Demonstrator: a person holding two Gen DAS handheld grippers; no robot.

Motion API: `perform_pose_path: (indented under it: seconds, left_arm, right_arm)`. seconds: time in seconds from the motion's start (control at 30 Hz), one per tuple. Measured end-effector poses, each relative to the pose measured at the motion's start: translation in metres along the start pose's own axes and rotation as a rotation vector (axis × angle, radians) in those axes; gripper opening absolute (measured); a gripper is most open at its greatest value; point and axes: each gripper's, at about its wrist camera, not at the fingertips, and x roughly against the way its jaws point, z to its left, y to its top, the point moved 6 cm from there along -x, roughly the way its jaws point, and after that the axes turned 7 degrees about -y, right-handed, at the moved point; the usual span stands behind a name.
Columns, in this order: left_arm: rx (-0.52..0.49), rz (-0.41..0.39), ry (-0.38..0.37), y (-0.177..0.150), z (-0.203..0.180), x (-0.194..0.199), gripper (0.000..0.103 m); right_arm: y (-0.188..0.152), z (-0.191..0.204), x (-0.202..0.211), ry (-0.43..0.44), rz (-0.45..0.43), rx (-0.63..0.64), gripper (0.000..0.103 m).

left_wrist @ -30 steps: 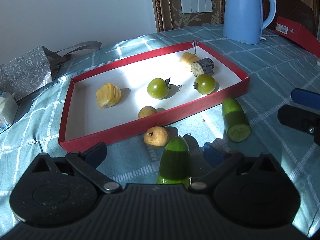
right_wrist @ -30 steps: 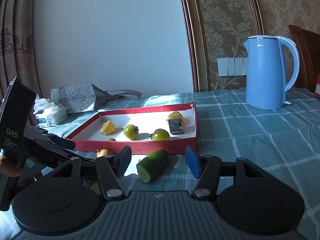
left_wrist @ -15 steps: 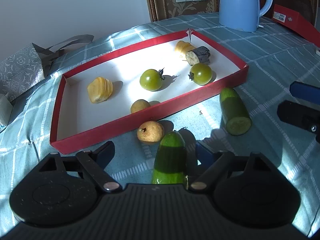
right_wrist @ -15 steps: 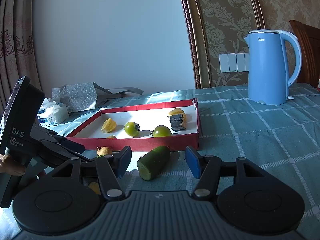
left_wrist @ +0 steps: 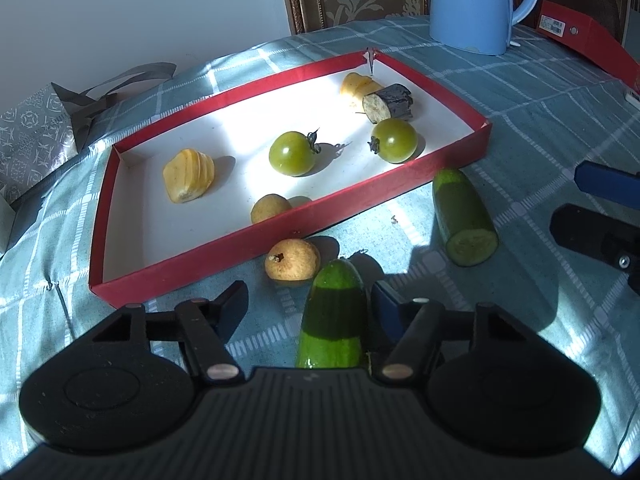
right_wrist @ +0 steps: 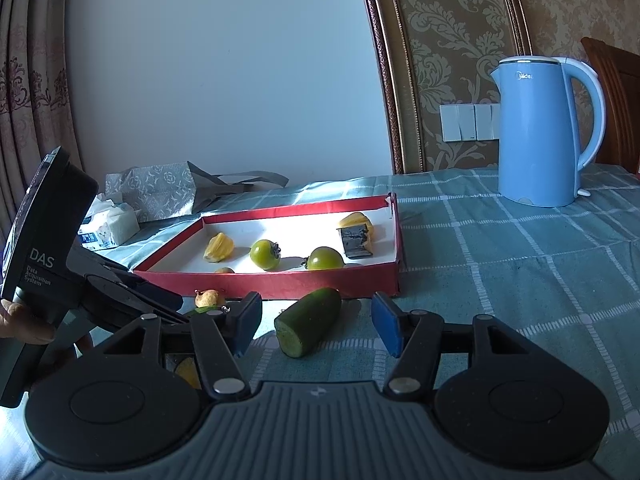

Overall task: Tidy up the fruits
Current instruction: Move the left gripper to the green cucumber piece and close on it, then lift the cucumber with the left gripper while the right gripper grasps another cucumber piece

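The left gripper (left_wrist: pixel 310 306) points down at the worktop (left_wrist: pixel 540 92), which carries a checked blue-green cloth. Its jaws have just been closing, and a cucumber half (left_wrist: pixel 334 316) lies between them with its rounded tip toward 12 o'clock. The right pad is just beside the cucumber skin, while the left pad stands clearly away from it, so the jaws are apart and do not clamp it.

At 11 o'clock from this cucumber tip, a small brown fruit (left_wrist: pixel 292 260) lies on the cloth, just beside the near wall of the red tray (left_wrist: pixel 280 226). Inside the tray I see two green tomatoes (left_wrist: pixel 293 153), a yellow ribbed piece (left_wrist: pixel 188 176), a small yellowish fruit (left_wrist: pixel 270 208) against the near wall, and at the far right corner another yellow piece touching a dark eggplant piece (left_wrist: pixel 388 102).

The right gripper (right_wrist: pixel 316 326) has its jaws apart, and nothing is pressed between them. A second cucumber half (right_wrist: pixel 308 320) lies on the cloth between and a little beyond its pads, cut face toward the camera, near the front wall of the tray.

A blue kettle (right_wrist: pixel 540 132) stands at 2 o'clock, well apart from the tray.
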Motion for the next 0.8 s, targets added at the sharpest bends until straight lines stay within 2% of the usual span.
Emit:
perform_pose_path:
  seconds: [0.07, 0.17, 0.2, 0.43, 0.8]
  left_arm:
    - [-0.005, 0.003, -0.016, 0.0, -0.002, 0.001, 0.054]
    - [0.005, 0.016, -0.065, 0.001, -0.005, 0.001, 0.033]
    - [0.005, 0.019, -0.069, 0.001, -0.006, 0.001, 0.031]
    - [0.019, 0.019, -0.067, 0.001, -0.004, 0.002, 0.029]
    - [0.062, -0.058, -0.032, 0.0, 0.007, 0.023, 0.027]
  right_arm:
    - [0.0, 0.0, 0.0, 0.001, 0.0, -0.001, 0.06]
    - [0.0, 0.0, 0.0, -0.001, -0.002, -0.001, 0.06]
    - [0.0, 0.0, 0.0, -0.001, -0.003, -0.001, 0.06]
    - [0.0, -0.004, 0.001, -0.008, -0.008, -0.008, 0.063]
    - [-0.001, -0.002, -0.002, -0.016, 0.009, 0.01, 0.063]
